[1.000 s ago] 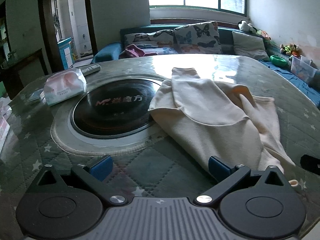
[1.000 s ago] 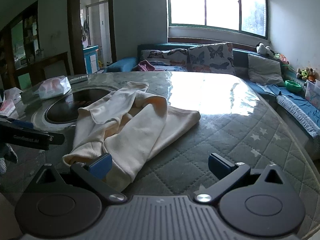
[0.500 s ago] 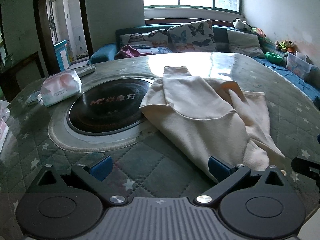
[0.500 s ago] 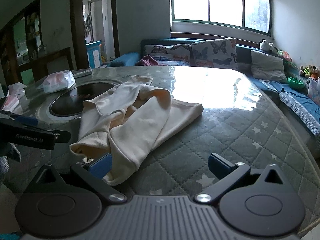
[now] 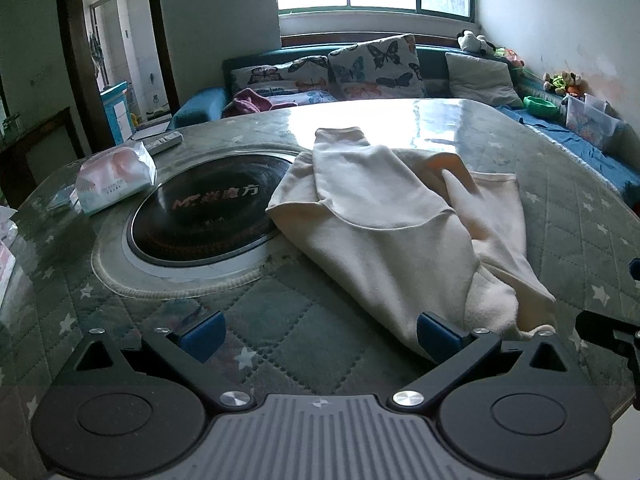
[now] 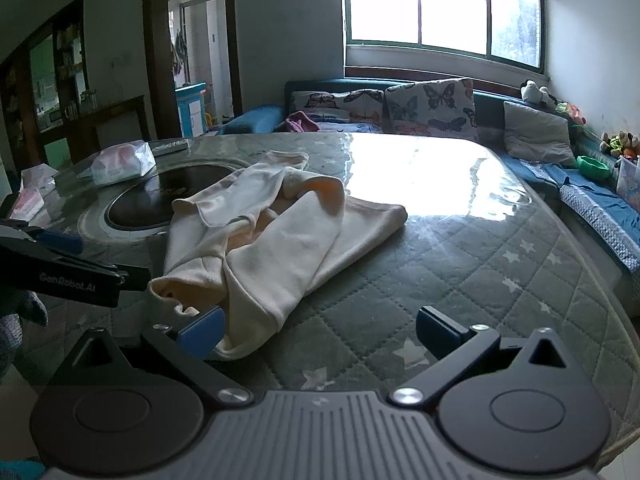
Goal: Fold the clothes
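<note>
A cream garment (image 5: pixel 392 220) lies crumpled on the quilted green table, partly over the black round hotplate (image 5: pixel 208 212). It also shows in the right wrist view (image 6: pixel 272 236). My left gripper (image 5: pixel 318 336) is open and empty at the near table edge, its right finger beside the garment's near hem. My right gripper (image 6: pixel 318 330) is open and empty, its left finger touching the garment's near corner. The left gripper shows in the right wrist view (image 6: pixel 76 272) at the left; the right gripper's tip shows in the left wrist view (image 5: pixel 608 332) at the right.
A tissue pack (image 5: pixel 116 178) and a remote (image 5: pixel 162 142) lie at the table's far left. More packets (image 6: pixel 32 196) sit at the left edge. A sofa with butterfly cushions (image 5: pixel 376 66) stands behind the table. The table's right half (image 6: pixel 460 216) bears glare.
Both grippers have drawn back toward the near table edge and risen slightly, so the garment sits farther ahead. The garment has not moved. Both stay open.
</note>
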The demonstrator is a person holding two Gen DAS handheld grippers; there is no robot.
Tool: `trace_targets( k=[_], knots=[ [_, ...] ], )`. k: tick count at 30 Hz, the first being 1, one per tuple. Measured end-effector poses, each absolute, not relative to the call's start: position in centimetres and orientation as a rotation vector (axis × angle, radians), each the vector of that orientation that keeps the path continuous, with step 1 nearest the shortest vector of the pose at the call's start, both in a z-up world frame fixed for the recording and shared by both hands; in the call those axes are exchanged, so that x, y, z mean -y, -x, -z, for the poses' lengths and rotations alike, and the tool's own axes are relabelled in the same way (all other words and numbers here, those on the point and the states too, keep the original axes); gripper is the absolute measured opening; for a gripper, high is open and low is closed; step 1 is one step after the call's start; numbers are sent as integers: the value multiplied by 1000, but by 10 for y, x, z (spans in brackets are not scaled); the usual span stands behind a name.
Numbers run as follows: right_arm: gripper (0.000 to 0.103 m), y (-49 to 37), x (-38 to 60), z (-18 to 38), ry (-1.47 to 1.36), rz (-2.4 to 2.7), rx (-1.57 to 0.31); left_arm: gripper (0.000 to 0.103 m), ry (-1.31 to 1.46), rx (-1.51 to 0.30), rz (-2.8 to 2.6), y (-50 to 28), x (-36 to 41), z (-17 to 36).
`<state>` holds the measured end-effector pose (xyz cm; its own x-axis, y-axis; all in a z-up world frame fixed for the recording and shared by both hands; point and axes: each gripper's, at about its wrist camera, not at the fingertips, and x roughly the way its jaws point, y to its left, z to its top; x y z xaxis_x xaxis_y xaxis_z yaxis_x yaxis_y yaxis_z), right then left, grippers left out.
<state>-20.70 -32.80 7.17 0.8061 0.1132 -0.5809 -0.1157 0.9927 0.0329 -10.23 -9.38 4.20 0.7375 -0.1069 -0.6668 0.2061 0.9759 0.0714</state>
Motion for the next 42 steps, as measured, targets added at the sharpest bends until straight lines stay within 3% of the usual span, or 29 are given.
trace_targets(
  k=[24,42],
  knots=[
    [93,197,326,-71,6,-152,-637,103,-133,-749,170,93,96,-40],
    [81,177,324,-72,17,-183,-655,103,-129,-734,184,74,98,-48]
  ],
)
